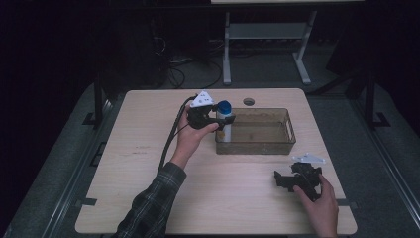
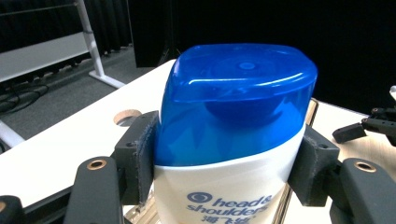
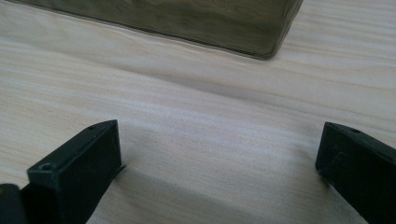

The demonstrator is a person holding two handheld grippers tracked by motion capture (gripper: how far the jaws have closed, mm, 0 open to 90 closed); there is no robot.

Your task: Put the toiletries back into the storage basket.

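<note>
While the left gripper (image 1: 218, 118) clamps a Head & Shoulders shampoo bottle (image 2: 229, 140) by its neck, just under the blue cap (image 2: 238, 93), the bottle stands upright at the left end of the clear plastic bin (image 1: 289, 130). Right gripper (image 3: 219, 163) rests on the table (image 1: 148, 148), jaws wide, holding nothing. Risk: releasing before the base seats could tip it; the high grip lets it pivot.

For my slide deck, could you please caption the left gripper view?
Left claw clamps a blue-capped shampoo bottle above the table.
</note>
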